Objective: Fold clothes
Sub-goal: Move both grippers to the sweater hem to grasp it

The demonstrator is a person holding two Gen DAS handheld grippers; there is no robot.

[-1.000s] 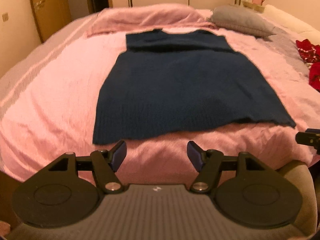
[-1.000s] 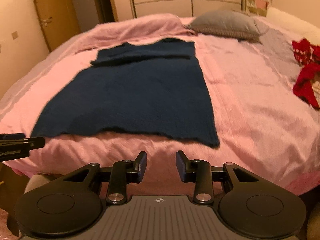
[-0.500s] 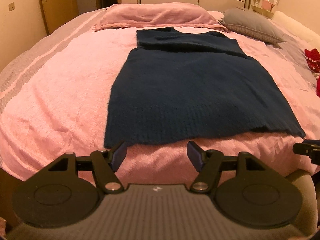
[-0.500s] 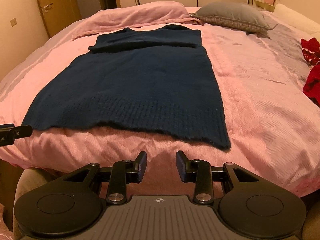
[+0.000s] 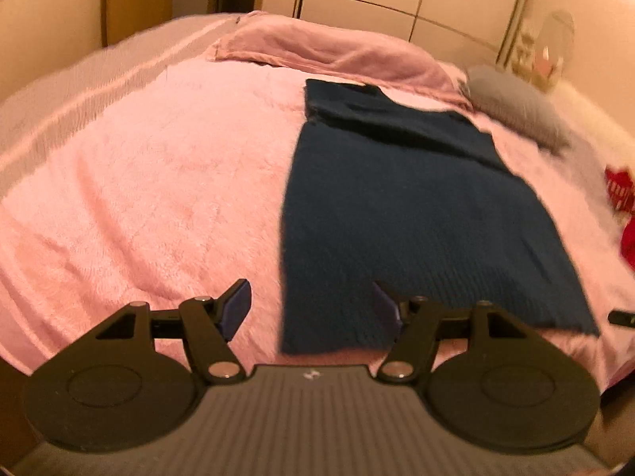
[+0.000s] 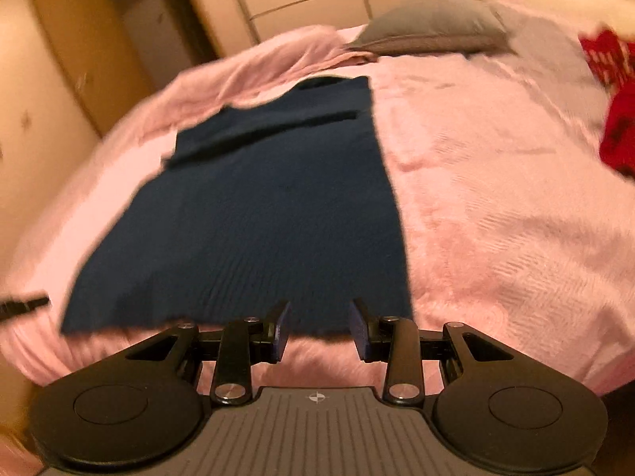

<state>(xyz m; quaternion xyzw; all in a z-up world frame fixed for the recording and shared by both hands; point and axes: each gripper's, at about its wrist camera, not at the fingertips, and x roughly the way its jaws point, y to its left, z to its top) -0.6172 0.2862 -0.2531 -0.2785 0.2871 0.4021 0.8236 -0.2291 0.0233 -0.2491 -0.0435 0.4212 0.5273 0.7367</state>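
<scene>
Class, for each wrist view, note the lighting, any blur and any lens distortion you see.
Left wrist view: warm orange light, motion blur on the grey pillow, the pink bed bulging from the fisheye. Right wrist view: same tint, heavier smear on the navy garment; its gripper stays sharp.

Both cameras sit low at the foot of the bed (image 5: 131, 198), looking up its length toward the pillows. The left wrist view hangs close over the near left corner of the dark blue garment (image 5: 401, 214); the right wrist view hangs close over its near right corner and is tilted. Both share the garment, the grey pillow (image 6: 432, 23) and the pink cover.
</scene>
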